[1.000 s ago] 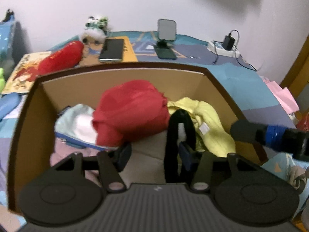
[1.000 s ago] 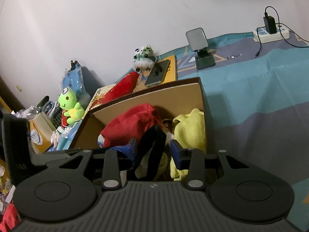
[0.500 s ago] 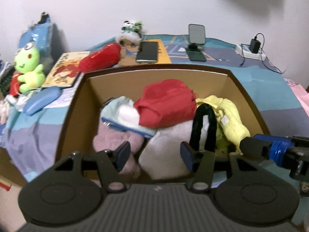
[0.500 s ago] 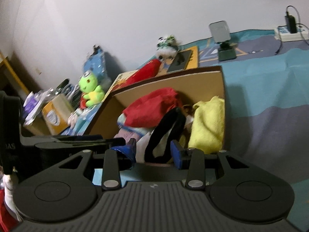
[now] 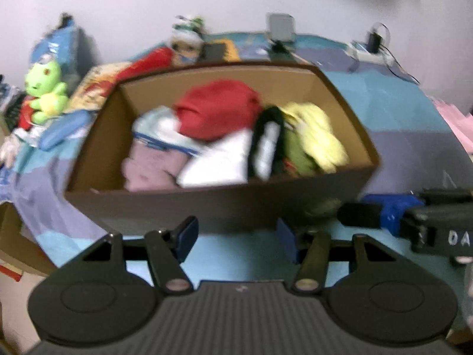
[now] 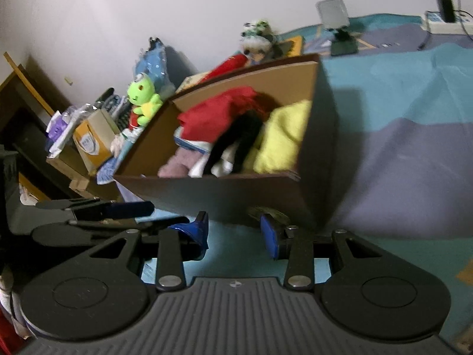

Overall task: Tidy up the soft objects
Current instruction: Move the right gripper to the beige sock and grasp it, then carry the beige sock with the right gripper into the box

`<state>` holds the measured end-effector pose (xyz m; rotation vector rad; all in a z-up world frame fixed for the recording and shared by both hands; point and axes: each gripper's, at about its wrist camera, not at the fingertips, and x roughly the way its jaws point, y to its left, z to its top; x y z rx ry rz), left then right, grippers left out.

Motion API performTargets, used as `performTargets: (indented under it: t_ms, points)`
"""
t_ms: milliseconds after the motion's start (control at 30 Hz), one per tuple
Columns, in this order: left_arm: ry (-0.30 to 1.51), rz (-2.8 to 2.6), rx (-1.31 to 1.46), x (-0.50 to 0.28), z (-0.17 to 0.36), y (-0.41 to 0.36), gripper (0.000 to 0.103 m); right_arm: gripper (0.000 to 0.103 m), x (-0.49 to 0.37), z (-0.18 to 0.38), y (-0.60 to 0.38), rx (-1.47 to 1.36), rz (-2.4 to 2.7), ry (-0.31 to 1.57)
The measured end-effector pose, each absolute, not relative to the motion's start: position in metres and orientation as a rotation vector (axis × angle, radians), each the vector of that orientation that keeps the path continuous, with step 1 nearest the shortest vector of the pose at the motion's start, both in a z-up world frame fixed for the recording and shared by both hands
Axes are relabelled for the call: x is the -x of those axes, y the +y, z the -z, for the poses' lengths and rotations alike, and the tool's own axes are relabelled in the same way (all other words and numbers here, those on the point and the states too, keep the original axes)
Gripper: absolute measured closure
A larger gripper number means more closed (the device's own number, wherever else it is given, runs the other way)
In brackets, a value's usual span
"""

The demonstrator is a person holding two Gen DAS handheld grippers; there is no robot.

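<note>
Two views, and both are showing empty tools in front of a full cardboard box.

In the left wrist view the left tool is hanging spread just in front of the box's near wall, nothing between its jaws, which are widening a little. The box is sitting on the teal and purple bedspread and is holding the soft things: a red cloth, a yellow cloth, a black-and-white piece, a white cloth and a pink one. A green frog plush is sitting outside, well to the left. The frame is blurring, so aim is likely shaky.

In the right wrist view the right tool is standing partly open, gripping nothing, close by the box's near corner. The pile is riding near the rim — a careless reach could drag the red cloth or the black piece over the edge, or a jaw could catch the wall and shove the box. The two tools are working close together and could collide.
</note>
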<state>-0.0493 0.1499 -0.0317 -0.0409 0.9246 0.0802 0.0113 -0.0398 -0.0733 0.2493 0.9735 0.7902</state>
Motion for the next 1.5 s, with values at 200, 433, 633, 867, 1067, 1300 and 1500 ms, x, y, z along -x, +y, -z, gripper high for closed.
performTargets:
  t_ms: [200,433,633,867,1067,1300,1500]
  points:
    - [1.015,0.115,0.026,0.04,0.057,0.091,0.046,0.08,-0.01,0.082,-0.088,-0.243,-0.707,0.999]
    - [1.06,0.374,-0.019,0.026,0.074,0.013,0.045,0.08,-0.007,0.084,-0.159,-0.262,-0.548,0.993]
    - [1.061,0.568,-0.079,0.016,0.078,-0.051,0.045,0.08,0.0,0.079,-0.223,-0.302,-0.39,0.975]
    - [1.11,0.738,-0.112,0.007,0.093,-0.109,0.042,0.08,0.009,0.093,-0.278,-0.436,-0.27,1.028]
    - [1.193,0.815,-0.048,-0.001,0.111,-0.122,0.042,0.08,0.013,0.119,-0.29,-0.583,-0.273,1.138]
    - [1.19,0.843,0.038,-0.004,0.113,-0.115,0.051,0.078,0.01,0.125,-0.284,-0.624,-0.294,1.15]
    - [1.146,0.803,0.037,0.002,0.105,-0.094,0.053,0.081,0.004,0.117,-0.262,-0.594,-0.366,1.134]
